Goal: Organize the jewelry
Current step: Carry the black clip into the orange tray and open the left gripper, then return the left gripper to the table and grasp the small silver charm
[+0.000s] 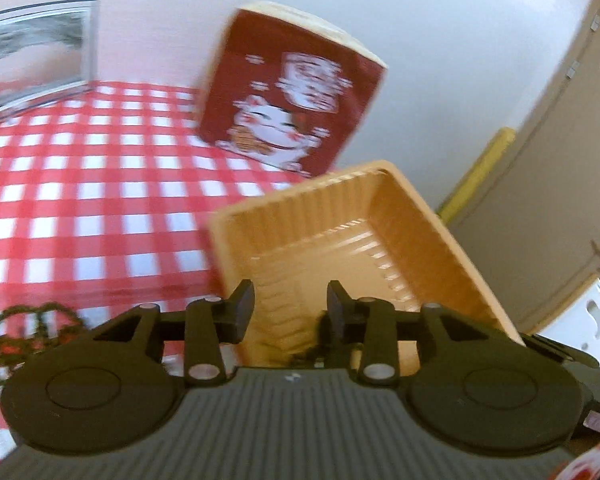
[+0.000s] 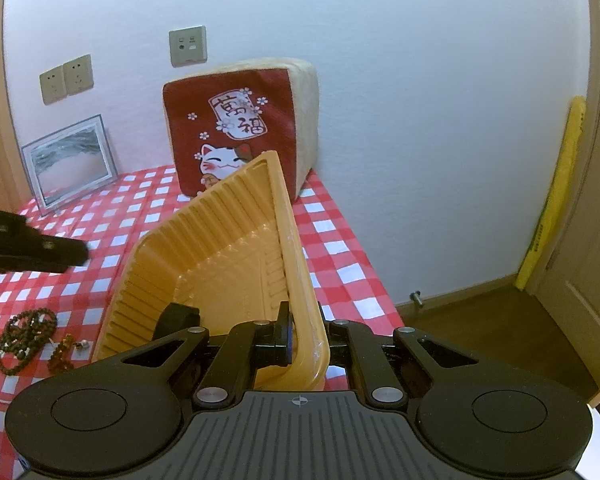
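Only at right: amber bracelet (image 2: 62,354)

checked table (image 2: 340,248) — beads (image 2: 24,336) | cushion (image 2: 240,128) | frame (image 2: 70,158)

1. Red/white checked tablecloth (image 2: 340,248).
2. Red lucky-cat cushion (image 2: 236,128), upright vs wall.
3. Framed pic (image 2: 70,158) leaning on wall, left.
4. Wall sockets (image 2: 66,78).
5. Yellow roll (image 2: 556,192) by door.

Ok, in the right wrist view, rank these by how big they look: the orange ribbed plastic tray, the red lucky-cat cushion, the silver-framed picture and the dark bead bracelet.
1. Orange ribbed plastic tray, though it sits nearest the camera.
2. Red lucky-cat cushion.
3. Silver-framed picture.
4. Dark bead bracelet.
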Demonstrator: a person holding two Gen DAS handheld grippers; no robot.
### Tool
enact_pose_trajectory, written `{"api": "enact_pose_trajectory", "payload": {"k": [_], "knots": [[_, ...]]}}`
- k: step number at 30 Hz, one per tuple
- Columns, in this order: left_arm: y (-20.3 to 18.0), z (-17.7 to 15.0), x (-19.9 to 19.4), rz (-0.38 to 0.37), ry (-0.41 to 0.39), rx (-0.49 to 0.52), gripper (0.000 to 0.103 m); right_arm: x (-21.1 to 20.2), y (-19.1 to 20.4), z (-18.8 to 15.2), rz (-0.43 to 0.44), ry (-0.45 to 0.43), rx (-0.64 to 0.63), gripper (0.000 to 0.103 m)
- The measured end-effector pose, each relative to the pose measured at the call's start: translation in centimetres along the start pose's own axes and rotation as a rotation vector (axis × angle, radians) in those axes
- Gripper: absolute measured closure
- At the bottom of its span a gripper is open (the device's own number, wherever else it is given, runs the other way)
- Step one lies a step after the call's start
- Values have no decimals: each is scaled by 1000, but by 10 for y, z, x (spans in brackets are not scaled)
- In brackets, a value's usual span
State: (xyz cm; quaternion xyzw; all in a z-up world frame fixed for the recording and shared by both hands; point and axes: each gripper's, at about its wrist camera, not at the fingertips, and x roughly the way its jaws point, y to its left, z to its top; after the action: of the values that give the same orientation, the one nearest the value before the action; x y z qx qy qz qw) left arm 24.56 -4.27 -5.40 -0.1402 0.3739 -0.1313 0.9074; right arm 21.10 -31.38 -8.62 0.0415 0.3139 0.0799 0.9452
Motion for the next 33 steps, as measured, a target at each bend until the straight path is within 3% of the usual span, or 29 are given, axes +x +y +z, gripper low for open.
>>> {"api": "enact_pose_trajectory", "payload": {"k": [10,18,33], "knots": [[68,-11,-48,202,-4,-56,63,1,-3,-1,-17,-3,4,96],[99,-32,-77,310,14,-85,62,0,-6,-2,-33,2,4,96],[102,-72,-95,334,68,-76,59,-3,-6,-3,-60,3,0,96]]}}
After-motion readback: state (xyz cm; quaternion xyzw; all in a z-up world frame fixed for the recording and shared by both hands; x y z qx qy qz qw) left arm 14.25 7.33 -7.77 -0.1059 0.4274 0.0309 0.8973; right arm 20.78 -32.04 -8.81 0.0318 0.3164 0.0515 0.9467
